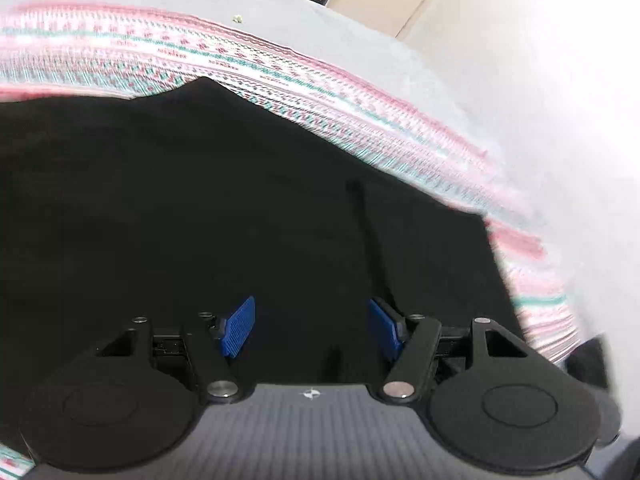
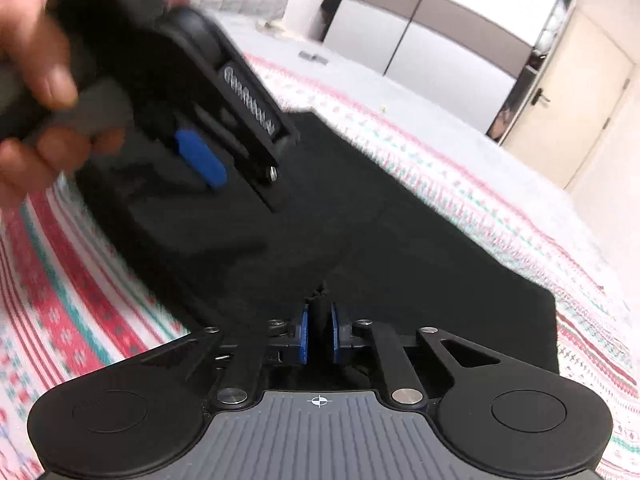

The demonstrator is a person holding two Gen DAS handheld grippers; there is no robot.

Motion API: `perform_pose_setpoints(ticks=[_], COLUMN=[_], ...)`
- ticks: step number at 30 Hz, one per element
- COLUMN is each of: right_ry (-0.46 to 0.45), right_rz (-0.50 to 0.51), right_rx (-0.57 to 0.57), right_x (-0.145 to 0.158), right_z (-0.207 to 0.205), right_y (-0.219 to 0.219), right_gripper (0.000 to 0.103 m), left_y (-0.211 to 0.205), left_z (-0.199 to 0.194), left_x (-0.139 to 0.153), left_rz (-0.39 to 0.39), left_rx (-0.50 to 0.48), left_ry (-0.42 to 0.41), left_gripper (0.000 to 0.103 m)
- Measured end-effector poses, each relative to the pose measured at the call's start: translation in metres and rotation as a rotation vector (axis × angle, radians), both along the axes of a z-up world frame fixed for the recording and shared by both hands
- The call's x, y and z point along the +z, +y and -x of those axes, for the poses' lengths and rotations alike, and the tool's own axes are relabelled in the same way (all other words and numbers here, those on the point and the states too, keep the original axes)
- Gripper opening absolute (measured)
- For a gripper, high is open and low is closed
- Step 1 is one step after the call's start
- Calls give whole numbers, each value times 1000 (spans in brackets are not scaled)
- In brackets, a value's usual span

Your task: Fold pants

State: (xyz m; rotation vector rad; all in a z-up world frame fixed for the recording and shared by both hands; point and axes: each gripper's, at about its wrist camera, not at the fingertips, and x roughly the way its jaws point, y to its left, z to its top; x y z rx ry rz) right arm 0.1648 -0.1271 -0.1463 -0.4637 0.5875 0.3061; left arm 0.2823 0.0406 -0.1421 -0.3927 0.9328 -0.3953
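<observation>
Black pants spread flat on a bed's red-and-green patterned blanket. Right gripper at the pants' near edge, blue fingers pinched tight on a fold of black cloth. Left gripper over the pants, fingers wide apart, holding nothing, gripped by a hand.

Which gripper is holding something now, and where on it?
The right gripper pinches a fold of the black pants near their edge. The left gripper is open and holds nothing.
</observation>
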Motion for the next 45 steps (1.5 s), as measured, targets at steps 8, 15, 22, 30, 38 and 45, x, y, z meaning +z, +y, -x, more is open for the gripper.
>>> perform_pose_setpoints(ticks=[8,15,22,30,38,45], right_ry=[-96,-93,-88,-115,-151,-214], right_rz=[-52,-77,-148,-77,124,184], right_rx=[25,52,48,137,146,163], right_x=[30,32,42,34,-3,-14], right_z=[18,24,16,33,26,30], right_y=[15,34,24,48,56,74], right_gripper=[10,10,10,12,44,12], left_y=[13,12,11,2,30,62], left_z=[-14,-19,-17,-26,-29,-20], left_x=[-15,-32,-27,-5,16,37], left_rz=[319,387,357,121,110,58], left_rx=[52,74,89,32,57,70], left_ry=[101,209,138,9,5,-18], left_gripper=[96,99,89,32,32,32])
